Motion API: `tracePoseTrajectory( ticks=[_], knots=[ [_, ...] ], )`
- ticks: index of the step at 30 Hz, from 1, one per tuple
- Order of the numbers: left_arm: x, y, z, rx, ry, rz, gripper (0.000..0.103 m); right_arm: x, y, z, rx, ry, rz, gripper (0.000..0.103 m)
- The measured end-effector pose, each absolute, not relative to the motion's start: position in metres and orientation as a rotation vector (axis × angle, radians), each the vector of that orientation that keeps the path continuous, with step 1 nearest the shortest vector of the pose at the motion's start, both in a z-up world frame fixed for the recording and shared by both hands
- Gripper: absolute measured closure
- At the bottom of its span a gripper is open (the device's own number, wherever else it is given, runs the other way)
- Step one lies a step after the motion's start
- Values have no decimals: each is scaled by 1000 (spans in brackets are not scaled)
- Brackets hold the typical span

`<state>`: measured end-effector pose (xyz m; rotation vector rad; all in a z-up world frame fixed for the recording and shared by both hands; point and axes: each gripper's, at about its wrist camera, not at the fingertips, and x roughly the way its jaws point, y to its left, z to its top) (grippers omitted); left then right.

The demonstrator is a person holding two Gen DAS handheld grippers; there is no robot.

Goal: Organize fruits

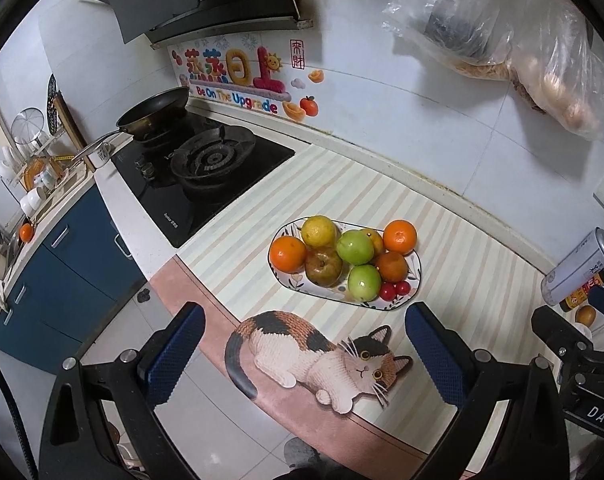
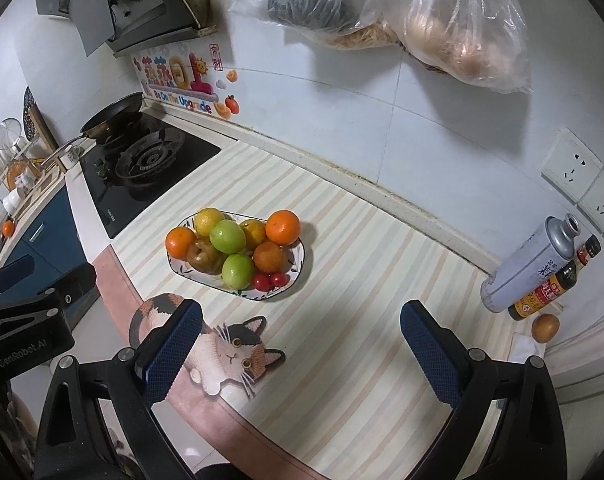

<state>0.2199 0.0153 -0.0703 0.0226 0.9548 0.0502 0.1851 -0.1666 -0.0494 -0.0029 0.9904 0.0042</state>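
A flowery plate (image 1: 416, 276) sits in the middle of the striped mat (image 2: 382, 280) on the kitchen counter, and it is piled full of fruit. There are oranges, like the one at the back right (image 1: 400, 237), a yellow lemon (image 1: 320, 231), two green apples, one on top (image 1: 355, 247) and one at the front (image 1: 365, 282), a brown apple (image 1: 323, 266), and two little red cherries (image 1: 395, 290) at the front edge. One more small brown fruit (image 2: 545, 327) sits far off to the right, just beside a sauce bottle (image 2: 550, 286) and a silver can (image 2: 530, 264). The left gripper (image 1: 302, 354) is wide open and holds nothing. It hangs over the cat picture (image 1: 322, 360) near the plate. The right gripper (image 2: 302, 352) is wide open too, with nothing in it, and it is over the mat, a bit to the right of the plate. The oranges and apples look round, firm and a bit smooth, so I think they could roll or slip. It is best to pinch one across its fat middle, and take a top one first so the pile does not tumble. The cherries look tiny and soft, so they need a gentle squeeze. The plate looks like it could break, so do not bump it.
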Motion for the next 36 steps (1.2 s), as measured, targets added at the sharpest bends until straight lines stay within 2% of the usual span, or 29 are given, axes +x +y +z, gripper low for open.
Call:
tracePoseTrajectory(
  ticks=[36],
  knots=[
    [218,13,-72,15,959,44,1,182,-169,-53,14,1008,-2,2]
  ],
)
